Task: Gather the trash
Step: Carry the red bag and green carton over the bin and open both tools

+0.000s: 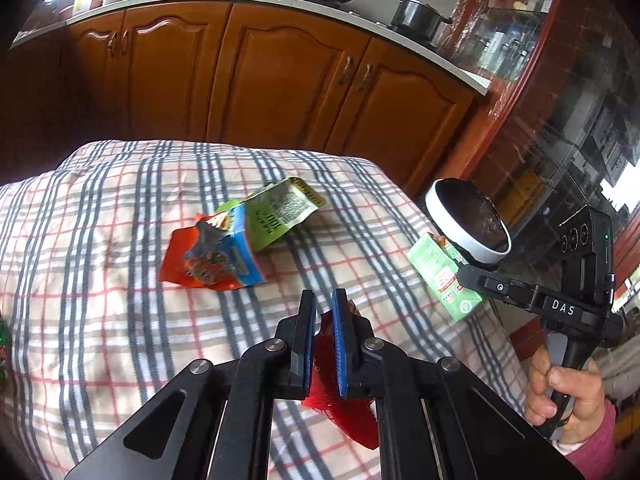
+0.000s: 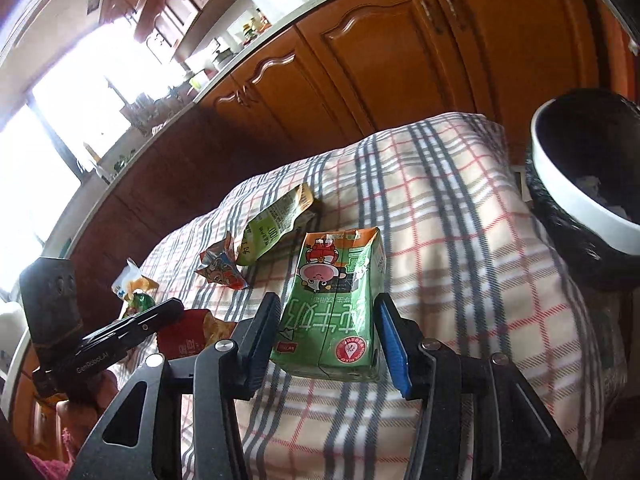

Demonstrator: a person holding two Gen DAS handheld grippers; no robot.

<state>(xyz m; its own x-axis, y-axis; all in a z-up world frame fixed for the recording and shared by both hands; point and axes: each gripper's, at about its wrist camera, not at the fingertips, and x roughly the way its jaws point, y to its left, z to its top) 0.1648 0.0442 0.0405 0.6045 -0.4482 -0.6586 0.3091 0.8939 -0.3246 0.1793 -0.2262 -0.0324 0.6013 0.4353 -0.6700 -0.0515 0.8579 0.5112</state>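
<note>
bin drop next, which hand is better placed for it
Right, probably. The right gripper has the green milk carton between its fingers, bin close beside it. The left gripper grips a red wrapper farther away.

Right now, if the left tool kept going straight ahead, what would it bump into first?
Probably the orange-blue wrapper on the checked cloth, ahead of the left tool, which grips a red wrapper. Depth is unclear; it might meet the cloth first.

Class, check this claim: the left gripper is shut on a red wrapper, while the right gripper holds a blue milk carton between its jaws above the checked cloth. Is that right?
Not quite: the milk carton is green, as the right wrist view shows. The rest stands: left gripper shut on the red wrapper, right gripper holding the carton above the checked cloth.
</note>
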